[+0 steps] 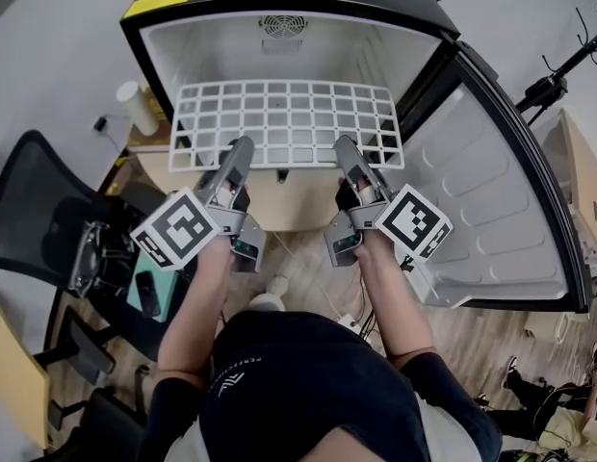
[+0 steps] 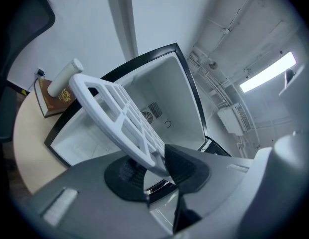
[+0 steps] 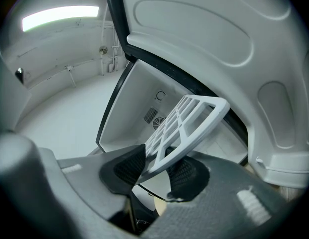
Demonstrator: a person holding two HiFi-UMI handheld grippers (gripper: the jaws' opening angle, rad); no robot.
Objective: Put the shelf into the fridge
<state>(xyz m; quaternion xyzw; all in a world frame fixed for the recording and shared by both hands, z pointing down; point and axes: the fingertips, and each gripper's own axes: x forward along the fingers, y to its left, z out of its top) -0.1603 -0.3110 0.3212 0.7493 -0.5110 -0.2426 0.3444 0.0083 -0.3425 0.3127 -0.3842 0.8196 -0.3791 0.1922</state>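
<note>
Left hand-held gripper [image 1: 243, 145]: your jaws are clamped on the near edge of the shelf [image 1: 289, 123]
Right hand-held gripper [image 1: 343, 145]: you grip that same edge, further right
Shelf: white grid, held up at the mouth of the open fridge [image 1: 154, 41]
Door [image 1: 491, 210]: swung wide on your right

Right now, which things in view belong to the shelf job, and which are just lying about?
Job: shelf, held by left gripper and right gripper; fridge; open fridge door.
Lying about: office chair; white roll; book.
</note>
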